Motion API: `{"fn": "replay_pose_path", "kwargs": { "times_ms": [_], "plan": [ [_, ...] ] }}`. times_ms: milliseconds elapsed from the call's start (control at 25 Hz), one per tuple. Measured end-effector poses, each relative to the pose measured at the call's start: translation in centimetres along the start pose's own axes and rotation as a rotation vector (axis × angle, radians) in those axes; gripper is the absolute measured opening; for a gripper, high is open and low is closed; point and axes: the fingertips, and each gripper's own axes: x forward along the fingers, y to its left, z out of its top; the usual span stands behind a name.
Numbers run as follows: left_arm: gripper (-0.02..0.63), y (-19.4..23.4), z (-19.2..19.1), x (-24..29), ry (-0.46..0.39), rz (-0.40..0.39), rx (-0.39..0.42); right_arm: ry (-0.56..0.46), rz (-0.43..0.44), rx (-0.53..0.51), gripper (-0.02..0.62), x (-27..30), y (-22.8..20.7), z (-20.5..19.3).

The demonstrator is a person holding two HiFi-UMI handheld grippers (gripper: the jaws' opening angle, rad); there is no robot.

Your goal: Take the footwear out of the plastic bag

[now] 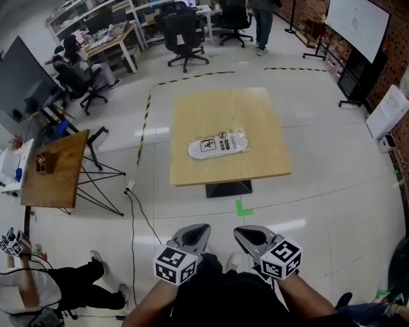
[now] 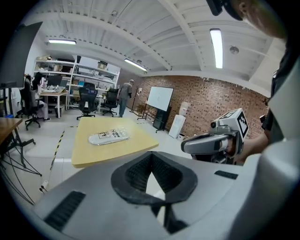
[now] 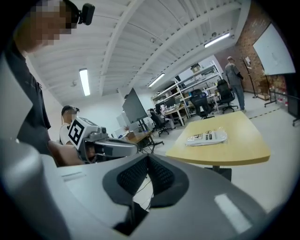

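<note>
A clear plastic bag [image 1: 218, 144] with white footwear and printed labels inside lies flat near the middle of a square wooden table [image 1: 262, 166]. The bag also shows in the left gripper view [image 2: 108, 136] and in the right gripper view [image 3: 206, 137]. My left gripper [image 1: 197, 235] and right gripper [image 1: 246, 237] are held close to my body, well short of the table. Both are shut with nothing between their jaws. The right gripper [image 2: 197, 143] shows in the left gripper view, and the left gripper [image 3: 123, 149] in the right gripper view.
A second wooden table [image 1: 57, 172] on black legs stands at the left, with a cable [image 1: 137, 211] trailing on the floor. A person [image 1: 38, 287] sits at lower left. Office chairs [image 1: 185, 35], desks and a whiteboard [image 1: 358, 19] lie beyond. Black-yellow tape [image 1: 146, 121] marks the floor.
</note>
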Motion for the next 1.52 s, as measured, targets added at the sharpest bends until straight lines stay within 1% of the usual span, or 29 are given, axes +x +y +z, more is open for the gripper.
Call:
{"fn": "replay_pose_path", "kwargs": {
  "times_ms": [120, 200, 480, 640, 720, 800, 880, 960, 1040, 1120, 1200, 1240, 1320, 1440, 1520],
  "plan": [
    [0.006, 1.9, -0.3, 2.4, 0.042, 0.002, -0.045, 0.027, -0.012, 0.026, 0.003, 1.1, -2.7, 0.2],
    [0.006, 3.3, 0.2, 4.1, 0.058, -0.011, -0.056, 0.046, -0.034, 0.029, 0.003, 1.9, -4.5, 0.5],
    [0.006, 10.4, 5.2, 10.5, 0.065, -0.077, -0.017, 0.106, -0.125, -0.009, 0.006, 7.0, -11.2, 4.2],
    [0.006, 14.7, 7.5, 13.5, 0.075, -0.123, 0.016, 0.120, -0.181, 0.027, 0.009, 10.4, -15.4, 6.3],
    [0.006, 16.2, 7.4, 15.1, 0.103, -0.164, 0.030, 0.127, -0.211, 0.049, 0.014, 12.0, -17.5, 6.7],
    [0.006, 17.3, 6.4, 16.5, 0.156, -0.211, 0.033, 0.132, -0.237, 0.064, 0.023, 13.3, -19.1, 7.4],
    [0.006, 18.5, 5.7, 17.6, 0.199, -0.226, 0.014, 0.136, -0.249, 0.064, 0.029, 14.3, -20.3, 8.5],
    [0.006, 19.9, 5.6, 18.4, 0.211, -0.205, -0.028, 0.145, -0.245, 0.056, 0.037, 14.9, -21.5, 9.3],
    [0.006, 21.1, 5.9, 19.3, 0.208, -0.175, -0.063, 0.159, -0.244, 0.051, 0.044, 15.3, -23.7, 9.6],
    [0.006, 22.0, 6.5, 20.2, 0.205, -0.143, -0.068, 0.176, -0.249, 0.066, 0.048, 15.7, -27.3, 9.6],
    [0.006, 22.5, 7.4, 20.8, 0.199, -0.104, -0.070, 0.204, -0.262, 0.108, 0.056, 16.1, -31.6, 9.3],
    [0.006, 22.5, 7.8, 21.0, 0.192, -0.084, -0.080, 0.225, -0.272, 0.130, 0.061, 16.2, -33.8, 8.9],
    [0.006, 22.5, 8.2, 21.3, 0.177, -0.045, -0.111, 0.265, -0.287, 0.164, 0.090, 16.8, -38.0, 8.0],
    [0.006, 23.1, 8.5, 22.1, 0.167, 0.019, -0.162, 0.322, -0.271, 0.191, 0.125, 19.0, -43.8, 7.3],
    [0.006, 23.1, 8.7, 22.1, 0.161, 0.056, -0.187, 0.369, -0.236, 0.205, 0.149, 20.6, -46.2, 6.9]
  ]
}}
